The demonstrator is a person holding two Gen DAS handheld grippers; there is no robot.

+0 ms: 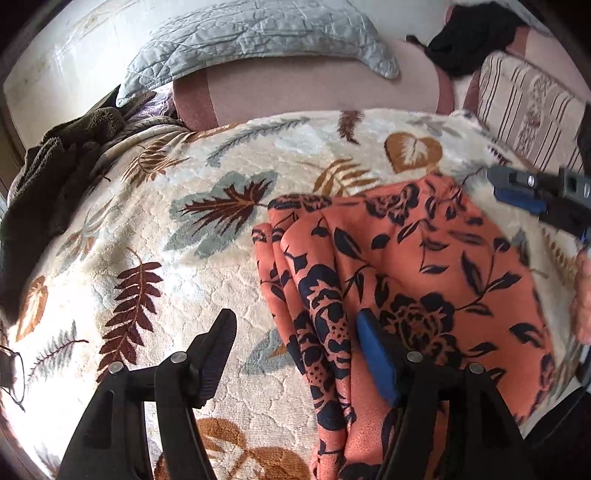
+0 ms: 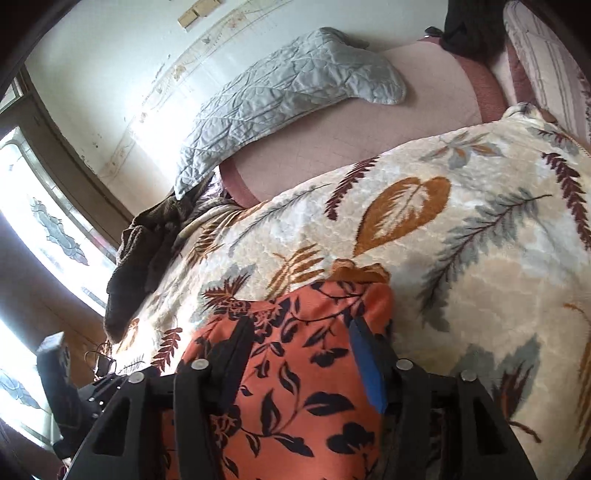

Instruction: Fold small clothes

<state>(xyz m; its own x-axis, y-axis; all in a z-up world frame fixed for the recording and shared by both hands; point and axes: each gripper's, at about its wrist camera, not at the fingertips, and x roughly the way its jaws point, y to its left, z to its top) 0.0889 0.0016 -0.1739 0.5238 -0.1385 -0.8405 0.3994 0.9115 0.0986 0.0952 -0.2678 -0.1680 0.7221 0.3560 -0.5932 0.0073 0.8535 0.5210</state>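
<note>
An orange garment printed with dark navy flowers lies folded on a cream blanket with a leaf pattern. My left gripper is open over the garment's left edge. Its blue-padded finger is over the cloth and its black finger over bare blanket. Several folded layers lie between them, ungripped. My right gripper hovers at the garment's far right corner. In the right wrist view the right gripper stands open, with the garment flat beneath and between its fingers.
A grey quilted pillow lies on the pink sheet at the back. Dark brown cloth is heaped at the left, and eyeglasses lie near the left edge. A striped cushion and black cloth are at the back right. A window is on the left.
</note>
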